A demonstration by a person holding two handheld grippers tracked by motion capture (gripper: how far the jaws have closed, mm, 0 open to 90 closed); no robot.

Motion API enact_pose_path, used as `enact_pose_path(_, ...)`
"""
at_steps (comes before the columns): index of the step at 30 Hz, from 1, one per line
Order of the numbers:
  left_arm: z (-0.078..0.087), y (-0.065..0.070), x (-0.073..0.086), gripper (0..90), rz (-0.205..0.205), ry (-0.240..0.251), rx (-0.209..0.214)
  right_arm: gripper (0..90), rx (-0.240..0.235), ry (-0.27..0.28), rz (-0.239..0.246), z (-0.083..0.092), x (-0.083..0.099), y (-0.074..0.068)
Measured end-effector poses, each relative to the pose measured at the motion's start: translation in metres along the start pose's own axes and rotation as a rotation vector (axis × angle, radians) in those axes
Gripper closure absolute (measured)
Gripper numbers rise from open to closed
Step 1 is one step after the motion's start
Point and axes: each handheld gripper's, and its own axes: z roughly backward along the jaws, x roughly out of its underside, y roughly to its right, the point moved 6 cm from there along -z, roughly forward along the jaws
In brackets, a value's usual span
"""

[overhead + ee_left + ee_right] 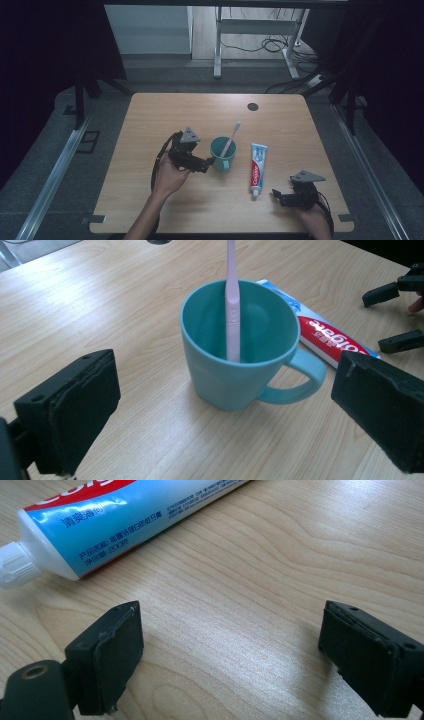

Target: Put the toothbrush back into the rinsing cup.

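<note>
just ahead of the left gripper (210, 163) stands the teal mug (223, 154), upright on the wooden table (150, 120), its handle turned toward the gripper's right-hand jaw in the left gripper view. the jaws stand wide apart, one on either side of the mug (235, 355) and short of it, pads touching nothing. a pink toothbrush (232, 305) leans inside the mug, handle end down against the inner wall, head rising past the rim. beyond the mug, on its far side from the left gripper, lies the toothpaste tube (257, 169) flat on the table, its white cap toward the person. the right gripper (276, 194) rests low near the table's near edge, just beside the tube's capped end, jaws spread wide with bare wood between them; in the right gripper view the tube (125, 515) lies ahead of its left-hand jaw, apart from it.
</note>
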Motion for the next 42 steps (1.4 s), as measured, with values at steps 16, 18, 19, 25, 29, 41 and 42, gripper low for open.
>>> enact_pose_path(16, 0.006, -0.002, 0.029, 0.0, -0.01, -0.002, -0.03, 10.3, 0.0, 0.001, -0.001, 0.0, 0.0, 0.0)
enact_pose_path(18, 0.007, -0.001, 0.033, 0.0, -0.014, -0.003, -0.031, 10.3, 0.001, 0.001, 0.0, 0.0, 0.0, 0.0)
enact_pose_path(19, 0.007, -0.001, 0.035, 0.0, -0.015, -0.005, -0.033, 10.3, 0.0, 0.0, 0.001, 0.0, 0.0, 0.0)
enact_pose_path(25, 0.006, 0.001, 0.049, 0.0, -0.013, -0.011, -0.038, 10.3, 0.001, -0.001, -0.004, 0.0, 0.0, 0.0)
enact_pose_path(29, 0.004, 0.003, 0.058, 0.0, -0.004, -0.012, -0.036, 10.3, 0.002, 0.0, -0.004, 0.0, 0.0, 0.0)
enact_pose_path(41, 0.002, 0.006, 0.081, 0.0, 0.018, -0.007, -0.044, 10.3, 0.002, -0.001, -0.003, 0.0, 0.0, 0.0)
enact_pose_path(42, 0.001, 0.007, 0.083, 0.0, 0.017, -0.008, -0.047, 10.3, 0.002, -0.001, -0.003, 0.0, 0.0, 0.0)
